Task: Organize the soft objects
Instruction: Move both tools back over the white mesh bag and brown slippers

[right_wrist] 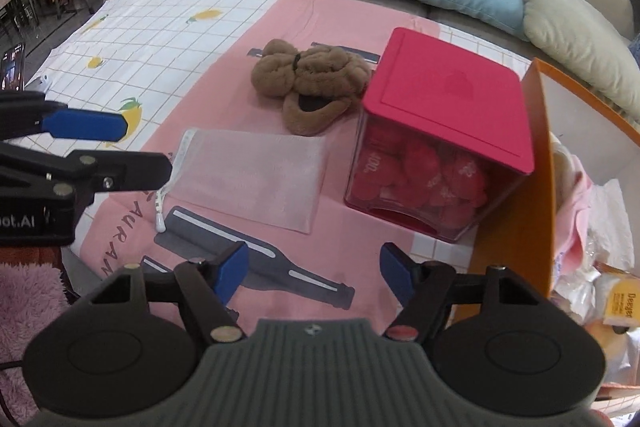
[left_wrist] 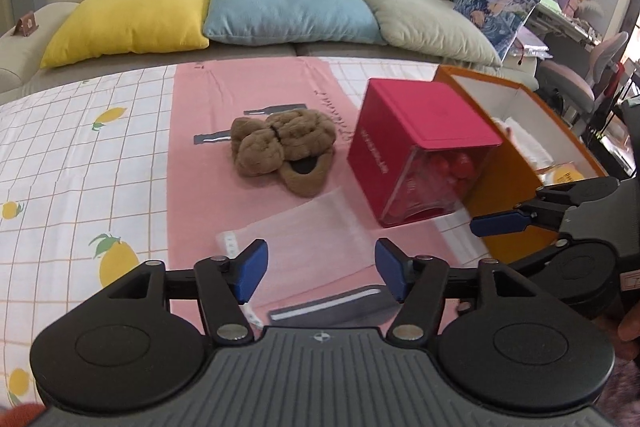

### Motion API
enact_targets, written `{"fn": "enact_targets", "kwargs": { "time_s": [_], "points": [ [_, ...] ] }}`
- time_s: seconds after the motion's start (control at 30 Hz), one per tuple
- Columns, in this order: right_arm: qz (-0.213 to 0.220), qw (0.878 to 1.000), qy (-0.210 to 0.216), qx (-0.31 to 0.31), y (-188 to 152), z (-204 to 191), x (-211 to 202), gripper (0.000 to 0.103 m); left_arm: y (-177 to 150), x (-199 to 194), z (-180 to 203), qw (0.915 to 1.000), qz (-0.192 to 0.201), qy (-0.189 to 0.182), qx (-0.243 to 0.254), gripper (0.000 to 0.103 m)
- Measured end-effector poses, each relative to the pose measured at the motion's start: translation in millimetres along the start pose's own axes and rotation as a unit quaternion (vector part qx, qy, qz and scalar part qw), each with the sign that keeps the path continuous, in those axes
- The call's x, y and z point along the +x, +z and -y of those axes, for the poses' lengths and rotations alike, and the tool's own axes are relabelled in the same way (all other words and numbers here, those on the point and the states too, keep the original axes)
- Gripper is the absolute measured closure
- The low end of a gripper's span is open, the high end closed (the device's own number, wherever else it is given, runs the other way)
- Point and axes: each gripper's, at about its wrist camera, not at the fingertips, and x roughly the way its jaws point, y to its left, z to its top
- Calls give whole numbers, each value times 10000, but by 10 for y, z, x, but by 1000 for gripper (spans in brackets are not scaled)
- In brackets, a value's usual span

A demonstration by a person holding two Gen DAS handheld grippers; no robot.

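Two grippers hang wide and empty: left gripper [left_wrist: 321, 269], right gripper [right_wrist: 313, 277]. Just ahead of both lies a flat mesh bag [right_wrist: 256, 175], probably limp and light; pinch its near edge. Beyond it sits a brown plush toy [right_wrist: 310, 83], soft, easily squeezed anywhere. Right of it the red box [right_wrist: 448, 99] and orange box [right_wrist: 538, 163] crowd; leftward the cloth [left_wrist: 80, 147] lies open.

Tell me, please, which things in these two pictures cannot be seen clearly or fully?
- Orange box contents: right wrist view, mostly hidden by its wall and the picture edge.
- Red items in the red-lidded container: blurred behind its clear wall; what they are is unclear.
- Mesh bag: left wrist view, near end hidden behind the left gripper.
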Motion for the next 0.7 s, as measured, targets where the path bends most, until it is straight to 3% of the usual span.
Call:
{"fn": "enact_targets", "kwargs": {
  "time_s": [0.07,0.17,0.27,0.6,0.7],
  "points": [
    [-79,10000,41,1,37,3,83,37,11,61,-92,9999,-23,25,97,21],
    [-138,9998,103,47,86,5,190,39,28,181,-229,9996,-85,106,236,18],
    [-200,9995,208,91,129,-22,299,46,39,332,-354,9993,-231,96,268,17],
    [-484,9979,354,228,213,-78,653,49,89,872,-605,9977,-468,-202,456,17],
    [-537,9976,383,195,241,-106,738,57,92,1016,-690,9970,-557,-412,336,17]
  ]
}}
